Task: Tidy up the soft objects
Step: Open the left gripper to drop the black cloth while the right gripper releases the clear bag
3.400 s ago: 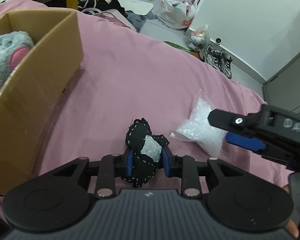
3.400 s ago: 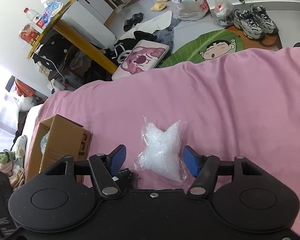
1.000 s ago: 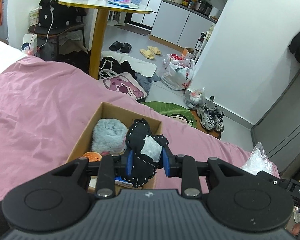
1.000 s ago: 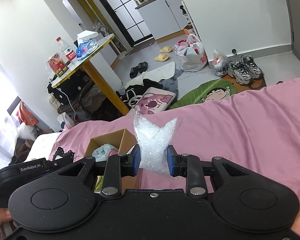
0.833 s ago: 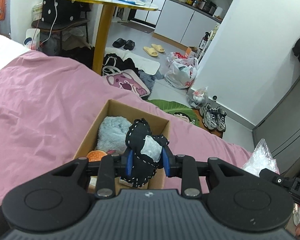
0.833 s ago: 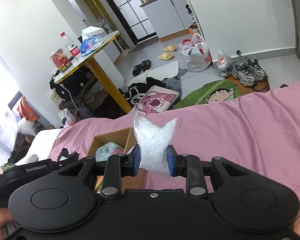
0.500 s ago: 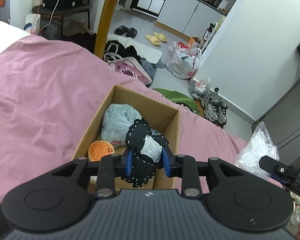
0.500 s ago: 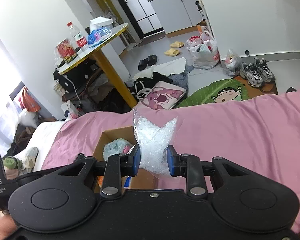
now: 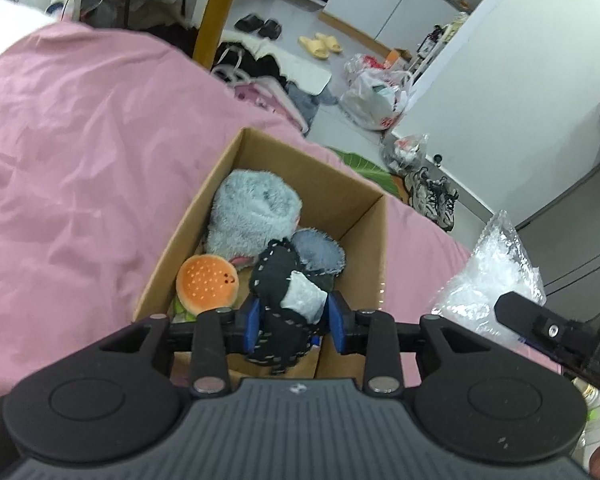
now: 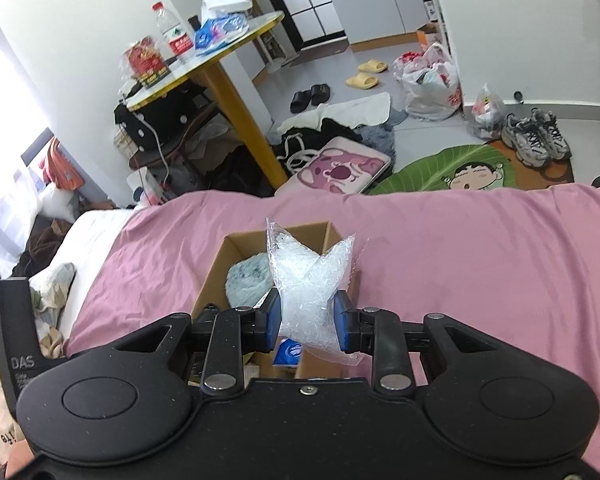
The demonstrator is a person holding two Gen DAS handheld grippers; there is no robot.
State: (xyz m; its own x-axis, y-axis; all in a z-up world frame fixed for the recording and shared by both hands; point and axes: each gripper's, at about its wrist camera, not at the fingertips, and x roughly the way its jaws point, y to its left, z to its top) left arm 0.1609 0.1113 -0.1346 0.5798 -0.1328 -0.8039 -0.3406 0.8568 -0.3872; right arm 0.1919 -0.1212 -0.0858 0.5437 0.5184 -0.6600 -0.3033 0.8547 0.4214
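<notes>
My left gripper (image 9: pixel 294 322) is shut on a black stitched plush (image 9: pixel 278 280) with a grey patch, held above the near end of the open cardboard box (image 9: pixel 260 152). Inside the box lie a grey fluffy toy (image 9: pixel 252 210), a burger plush (image 9: pixel 206 283) and a blue-grey soft piece (image 9: pixel 320 250). My right gripper (image 10: pixel 307 324) is shut on a clear bag of white filling (image 10: pixel 306 280), hovering over the near right part of the same box (image 10: pixel 236 248). That bag (image 9: pixel 488 276) and the right gripper's finger (image 9: pixel 540 322) show at the right of the left wrist view.
The box sits on a pink bedsheet (image 9: pixel 72 160) near the bed's far edge. Beyond are a yellow-legged table (image 10: pixel 220 64), shoes (image 10: pixel 536 136), plastic bags (image 10: pixel 432 80) and a green cartoon mat (image 10: pixel 460 168) on the floor. White bedding (image 10: pixel 56 240) lies at the left.
Both grippers closed on their objects on the bed, lifted them and carried them toward the box. The box now sits closer and more directly under both grippers.
</notes>
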